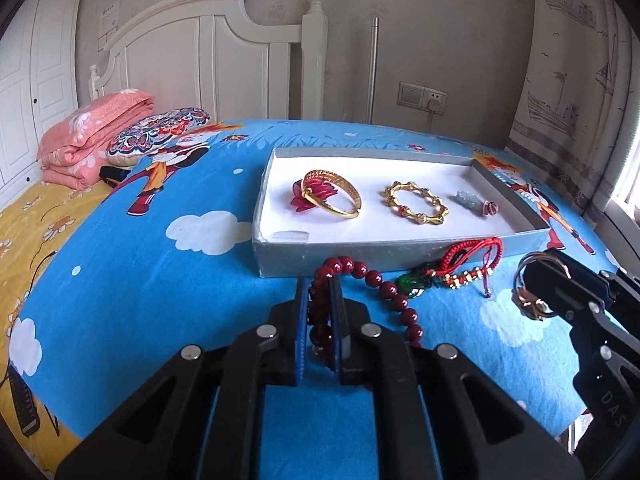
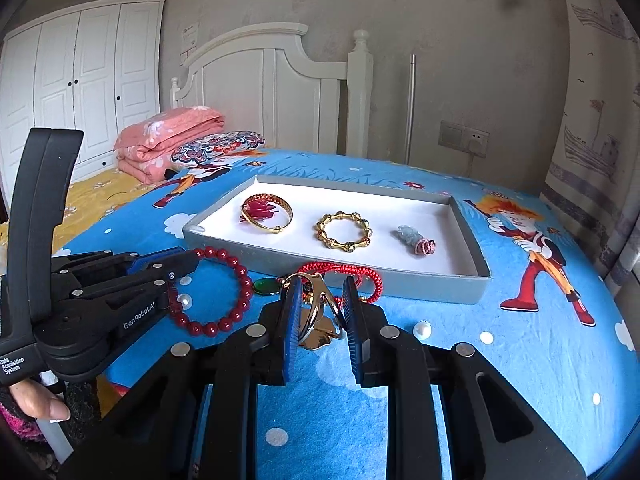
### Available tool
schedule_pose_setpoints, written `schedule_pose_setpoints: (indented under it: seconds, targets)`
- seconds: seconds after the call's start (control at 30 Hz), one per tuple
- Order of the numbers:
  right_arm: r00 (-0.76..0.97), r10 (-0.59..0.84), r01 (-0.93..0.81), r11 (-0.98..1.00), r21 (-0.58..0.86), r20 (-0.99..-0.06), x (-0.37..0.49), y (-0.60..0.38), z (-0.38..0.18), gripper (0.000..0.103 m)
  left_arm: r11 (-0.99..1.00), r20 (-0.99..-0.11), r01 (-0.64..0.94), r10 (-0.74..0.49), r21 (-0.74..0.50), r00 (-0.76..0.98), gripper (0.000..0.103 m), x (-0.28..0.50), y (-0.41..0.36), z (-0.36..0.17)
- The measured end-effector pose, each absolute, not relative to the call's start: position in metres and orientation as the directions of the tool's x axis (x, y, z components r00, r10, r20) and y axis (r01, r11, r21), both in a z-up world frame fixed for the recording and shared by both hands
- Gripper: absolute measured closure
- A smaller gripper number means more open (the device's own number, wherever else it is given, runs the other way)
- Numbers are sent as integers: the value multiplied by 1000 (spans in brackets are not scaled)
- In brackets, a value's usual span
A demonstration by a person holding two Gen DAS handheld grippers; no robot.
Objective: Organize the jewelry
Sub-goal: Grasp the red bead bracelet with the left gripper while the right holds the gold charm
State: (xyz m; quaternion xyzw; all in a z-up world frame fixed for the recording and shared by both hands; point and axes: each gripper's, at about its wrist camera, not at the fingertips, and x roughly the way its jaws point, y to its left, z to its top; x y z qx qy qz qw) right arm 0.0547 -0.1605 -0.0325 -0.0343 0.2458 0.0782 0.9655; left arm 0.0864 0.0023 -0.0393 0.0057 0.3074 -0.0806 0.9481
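Left gripper (image 1: 320,316) clamped on dark red round-bead bracelet (image 1: 384,300), lower centre of left wrist view; rest of beads trailing right on blue cartoon-print bedsheet (image 1: 160,300).

Right gripper (image 2: 319,312) closed around thin gold-coloured metal ring bangle (image 2: 316,308), lower centre of right wrist view.

Shallow grey cardboard tray with white lining (image 1: 360,254) mid-frame, holding gold bangle over red flower piece (image 1: 332,196), gold bamboo-link bracelet (image 1: 416,208), pale jade charm with pink knot (image 1: 474,203).

Red braided cord bracelet (image 1: 472,256) against tray's near wall, green glass pendant (image 1: 410,284) just beside.
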Motion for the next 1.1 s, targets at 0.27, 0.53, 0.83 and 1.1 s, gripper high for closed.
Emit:
schedule_pose_setpoints:
  seconds: [0.27,0.53,0.83,1.1]
  targets:
    - [885,122,-146,989,-17,-450,37,-169,-22,82,978,-545,204,-196,-47,815,93,63,-11,-16]
    - [896,98,-121,992,-26,-433,22,-175,-14,82,971,-516,235,-220,-38,828,93,37,-19,-1]
    - [908,74,-102,994,-47,-412,15,-169,-8,82,981,-461,195,-180,-15,869,93,12,-15,5]
    - [905,69,-93,995,-39,-420,18,-169,-9,82,980,-451,198,-180,-7,874,93,10,-16,6]
